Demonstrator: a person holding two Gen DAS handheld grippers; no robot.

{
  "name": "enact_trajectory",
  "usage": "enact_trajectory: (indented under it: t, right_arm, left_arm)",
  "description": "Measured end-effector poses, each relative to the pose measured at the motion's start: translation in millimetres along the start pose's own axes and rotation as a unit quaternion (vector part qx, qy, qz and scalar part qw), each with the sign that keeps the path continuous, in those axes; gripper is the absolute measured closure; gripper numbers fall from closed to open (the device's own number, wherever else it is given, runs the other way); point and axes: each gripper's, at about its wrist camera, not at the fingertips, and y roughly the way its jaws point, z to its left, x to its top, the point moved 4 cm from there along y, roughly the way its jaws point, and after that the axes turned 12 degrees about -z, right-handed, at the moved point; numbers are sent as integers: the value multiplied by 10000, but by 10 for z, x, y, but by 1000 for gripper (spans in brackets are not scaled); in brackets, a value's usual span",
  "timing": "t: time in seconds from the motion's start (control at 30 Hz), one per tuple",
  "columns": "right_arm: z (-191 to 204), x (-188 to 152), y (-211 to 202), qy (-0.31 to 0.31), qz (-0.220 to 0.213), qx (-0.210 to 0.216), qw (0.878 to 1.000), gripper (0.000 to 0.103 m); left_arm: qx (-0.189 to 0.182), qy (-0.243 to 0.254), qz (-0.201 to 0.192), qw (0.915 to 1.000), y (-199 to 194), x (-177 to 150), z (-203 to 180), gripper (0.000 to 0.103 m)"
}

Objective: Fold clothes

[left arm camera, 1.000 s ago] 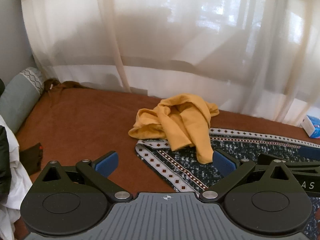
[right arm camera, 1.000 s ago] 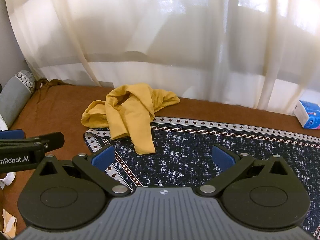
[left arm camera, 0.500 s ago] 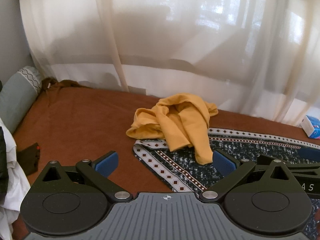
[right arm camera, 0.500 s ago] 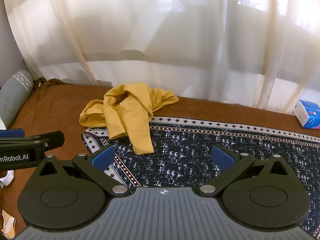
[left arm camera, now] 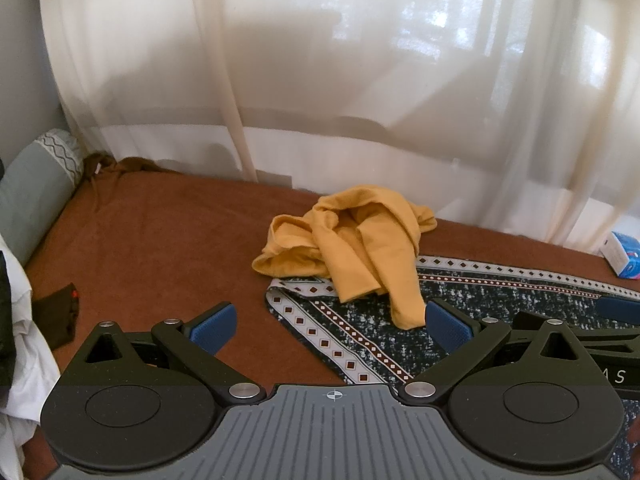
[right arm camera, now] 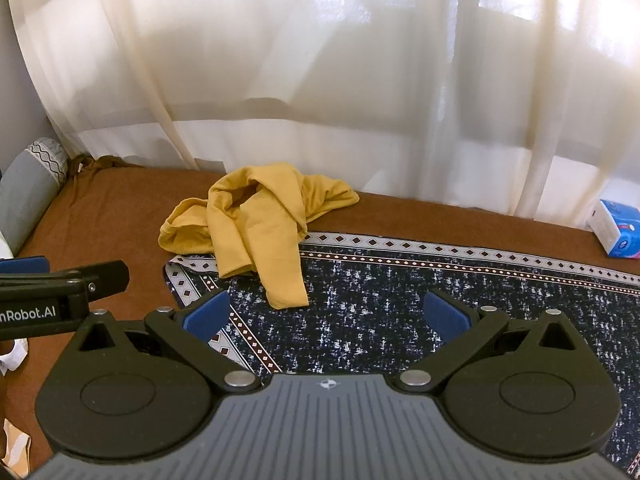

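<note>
I hold both the left gripper (left arm camera: 328, 326) and right gripper (right arm camera: 326, 316) with jaws apart, short of the crumpled yellow shirt (right arm camera: 256, 224), which likely needs grasping and spreading flat.

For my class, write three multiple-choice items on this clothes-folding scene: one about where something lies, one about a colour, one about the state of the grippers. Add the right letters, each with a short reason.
1. Where does the crumpled garment lie?
A. Partly on the patterned rug, partly on the brown cover
B. On the pillow
C. Inside the blue box

2. What colour is the garment?
A. Red
B. Mustard yellow
C. Green

3. How do the left gripper and the right gripper stand?
A. Both shut on cloth
B. One open, one shut
C. Both open, holding nothing

Answers:
1 A, its lower end drapes over the rug's corner while the rest lies on the cover.
2 B, it is yellow in both views.
3 C, each pair of blue pads is wide apart with nothing between.
</note>
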Motion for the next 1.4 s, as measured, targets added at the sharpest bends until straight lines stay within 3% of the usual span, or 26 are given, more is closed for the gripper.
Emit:
enact_trajectory:
  t: [0.33, 0.57, 0.73, 1.1, 1.2, 1.3, 1.37, 1.4]
  right_arm:
    - [21, 75, 68, -81, 48, 86, 9999, 0]
    - [35, 720, 405, -420, -248, 432, 9979, 0]
    - [79, 1136, 838, -540, -541, 639, 9950, 0]
    - [311, 754, 1932, -897, 28, 1201, 9887, 0]
    - [368, 641, 2200, -986, 153, 1325, 9861, 2]
    - [424, 527, 2467, -1075, 278, 1449, 9832, 10]
    - [441, 502, 2558, -1077, 308, 1517, 9821, 25]
    - [446, 484, 2598, -1056, 326, 1569, 9814, 30]
  left_arm:
    - [30, 61, 18, 10000, 184, 78, 38, 0]
    - [402, 277, -223, 9986, 800, 504, 247, 0]
    - [594, 22, 49, 9982, 1390, 512, 484, 0]
    - [319, -50, 480, 9983, 2275, 107, 778, 5]
    - [163, -227, 563, 9980, 2483, 47, 827, 13]
    - [-9, -385, 639, 9972, 2619, -26, 836, 24]
    - [-80, -530, 670, 9963, 2670, -57, 840, 49]
    - [-116, -603, 686, 9958, 2695, -72, 842, 76]
